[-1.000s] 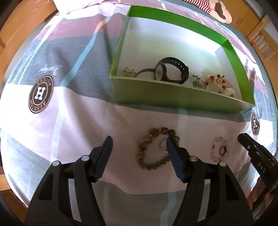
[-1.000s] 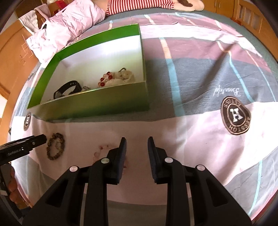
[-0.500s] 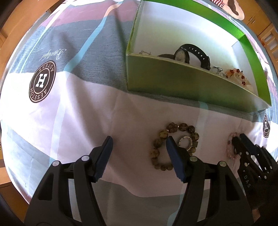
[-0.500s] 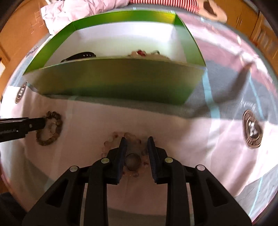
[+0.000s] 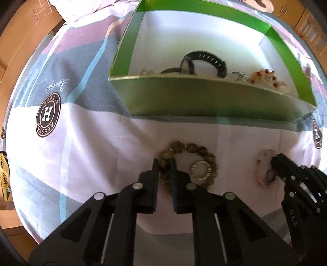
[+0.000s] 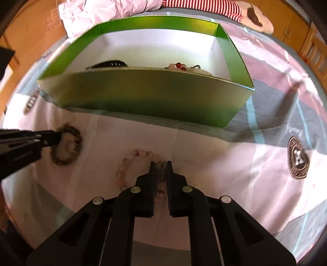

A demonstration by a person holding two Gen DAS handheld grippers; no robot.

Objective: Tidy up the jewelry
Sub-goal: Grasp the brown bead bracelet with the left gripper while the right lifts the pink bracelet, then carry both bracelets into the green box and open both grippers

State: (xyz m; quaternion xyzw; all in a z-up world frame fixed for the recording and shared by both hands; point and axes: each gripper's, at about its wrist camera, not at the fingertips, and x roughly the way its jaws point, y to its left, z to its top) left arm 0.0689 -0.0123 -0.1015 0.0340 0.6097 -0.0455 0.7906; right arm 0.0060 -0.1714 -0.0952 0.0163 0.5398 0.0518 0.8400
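A brown bead bracelet (image 5: pixel 196 151) lies on the bedspread in front of the green box (image 5: pixel 204 100). My left gripper (image 5: pixel 164 163) is shut on its left side. A silver ring (image 5: pixel 201 170) lies inside the bracelet's loop. My right gripper (image 6: pixel 160 164) is shut on a pink bead bracelet (image 6: pixel 130 161); it also shows in the left wrist view (image 5: pixel 263 163). The box holds a black watch (image 5: pixel 202 61), small metal pieces (image 5: pixel 239 74) and a red and white bead piece (image 5: pixel 267 78).
The box (image 6: pixel 143 94) stands just beyond both bracelets; its near wall is tall. The brown bracelet and left gripper show at the left in the right wrist view (image 6: pixel 67 143). Pillows (image 6: pixel 106 10) lie behind the box. Wooden furniture (image 5: pixel 306 20) surrounds the bed.
My left gripper moved forward and closed on the brown bracelet. My right gripper moved onto the pink bracelet and closed on it.
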